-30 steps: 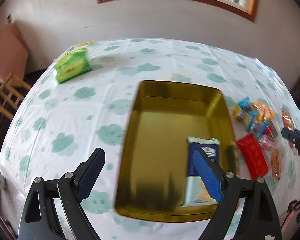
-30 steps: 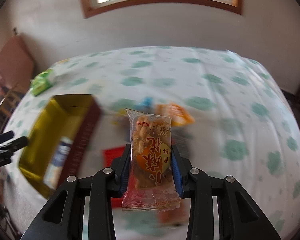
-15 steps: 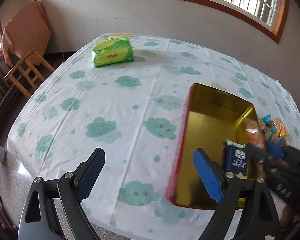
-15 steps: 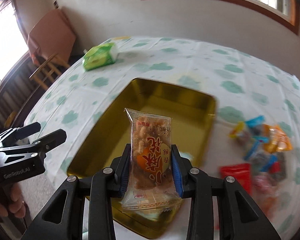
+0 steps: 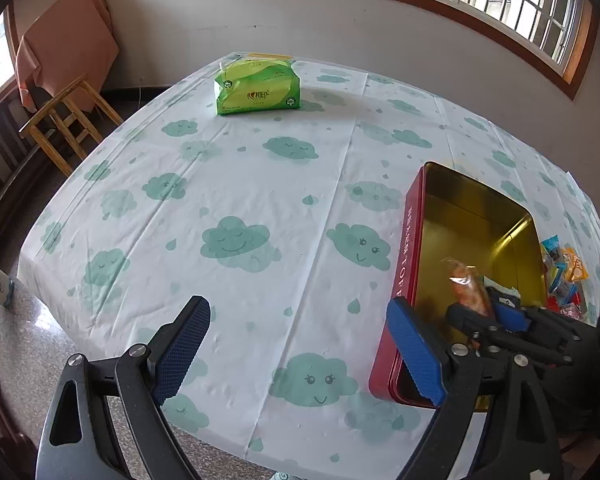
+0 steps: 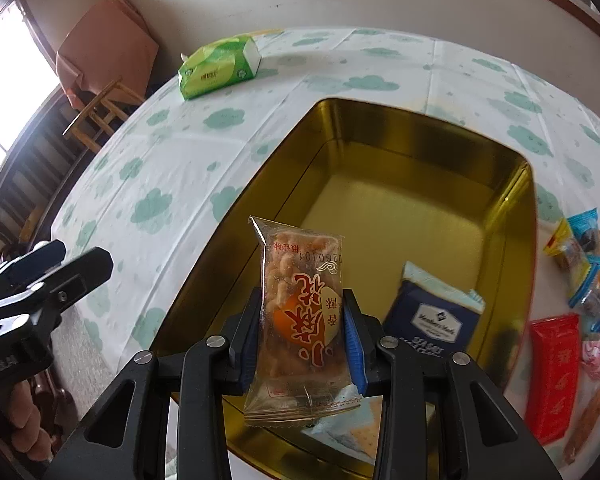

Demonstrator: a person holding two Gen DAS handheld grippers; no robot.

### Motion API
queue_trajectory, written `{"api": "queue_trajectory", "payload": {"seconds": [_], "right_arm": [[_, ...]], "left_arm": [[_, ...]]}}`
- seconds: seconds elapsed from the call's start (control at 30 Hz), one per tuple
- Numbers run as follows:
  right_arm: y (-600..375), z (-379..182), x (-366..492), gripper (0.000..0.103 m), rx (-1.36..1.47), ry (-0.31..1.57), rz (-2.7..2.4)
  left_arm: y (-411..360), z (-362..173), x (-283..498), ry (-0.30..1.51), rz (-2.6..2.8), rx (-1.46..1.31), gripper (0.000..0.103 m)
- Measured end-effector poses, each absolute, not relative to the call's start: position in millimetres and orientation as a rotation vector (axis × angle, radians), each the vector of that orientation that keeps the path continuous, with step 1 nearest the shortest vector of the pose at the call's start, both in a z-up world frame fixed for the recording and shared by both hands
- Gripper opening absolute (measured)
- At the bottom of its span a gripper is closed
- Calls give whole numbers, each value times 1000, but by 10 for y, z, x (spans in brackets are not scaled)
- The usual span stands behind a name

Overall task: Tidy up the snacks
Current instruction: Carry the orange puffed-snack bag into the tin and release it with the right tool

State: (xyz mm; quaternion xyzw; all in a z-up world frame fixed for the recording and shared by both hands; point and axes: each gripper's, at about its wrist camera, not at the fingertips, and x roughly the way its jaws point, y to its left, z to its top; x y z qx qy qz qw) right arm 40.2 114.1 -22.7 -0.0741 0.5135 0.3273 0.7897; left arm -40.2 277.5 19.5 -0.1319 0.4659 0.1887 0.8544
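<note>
A clear snack packet (image 6: 302, 320) with red characters stands upright in my right gripper (image 6: 302, 296), which is shut on it and hangs over the near end of the tin. The tin (image 6: 380, 184), gold inside and red outside, holds a dark blue cracker packet (image 6: 436, 316). In the left wrist view the tin (image 5: 476, 216) sits at the right, with the right gripper (image 5: 488, 312) and its packet (image 5: 466, 292) above it. My left gripper (image 5: 297, 305) is open and holds nothing, over bare tablecloth left of the tin. Loose snacks (image 6: 580, 272) and a red packet (image 6: 552, 376) lie right of the tin.
A green tissue pack (image 5: 258, 88) lies at the table's far side. A wooden stool (image 5: 68, 120) and an orange-draped piece of furniture (image 5: 64, 52) stand beyond the left edge. The cloud-print tablecloth (image 5: 236, 200) stretches wide left of the tin. A hand (image 6: 24, 428) grips the left tool.
The right gripper carried the packet leftward from above the snack pile to above the tin. The left gripper drew away left from over the tin to the tablecloth beside it.
</note>
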Motion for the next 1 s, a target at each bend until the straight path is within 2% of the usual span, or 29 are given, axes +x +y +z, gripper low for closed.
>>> {"api": "queue_trajectory", "payload": {"seconds": [0.8,1.0], "right_arm": [[1249,-385,351,38,-165,1140,752],[1276,-379,286,42,-163,1145,804]], "left_arm": [[2744,120,-403,1005,397,-295,88],[2724,126,-412,1002,398,-292,88]]}}
